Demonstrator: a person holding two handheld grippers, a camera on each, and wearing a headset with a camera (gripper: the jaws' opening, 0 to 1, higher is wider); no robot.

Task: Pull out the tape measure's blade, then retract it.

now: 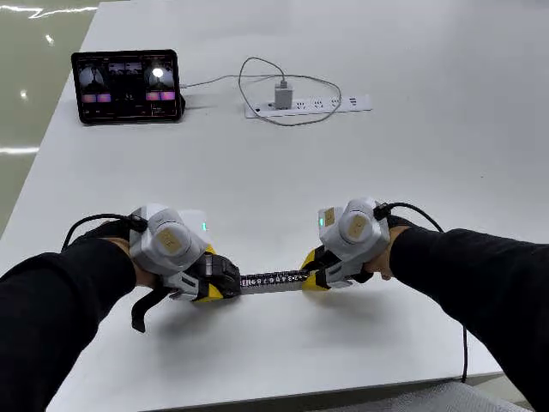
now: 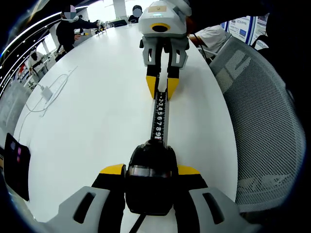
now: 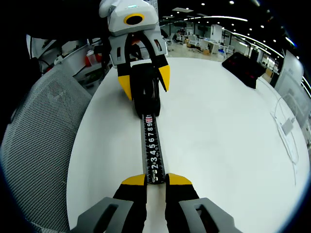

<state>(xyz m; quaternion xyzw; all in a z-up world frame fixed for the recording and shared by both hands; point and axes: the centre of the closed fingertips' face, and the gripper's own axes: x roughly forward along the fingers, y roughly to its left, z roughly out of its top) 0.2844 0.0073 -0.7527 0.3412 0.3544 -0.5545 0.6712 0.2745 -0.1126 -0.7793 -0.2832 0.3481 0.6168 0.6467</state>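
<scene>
Left gripper (image 2: 150, 171) jaws clamp tape measure case (image 2: 149, 189); right gripper (image 3: 156, 180) jaws pinch blade (image 3: 151, 141) tip, blade stretched between.

The tape measure (image 1: 225, 276) lay on the near part of the table (image 1: 257, 180), its blade (image 1: 273, 279) running right. Far behind it, a tablet (image 1: 127, 86) stood left of a power strip (image 1: 309, 105).
</scene>
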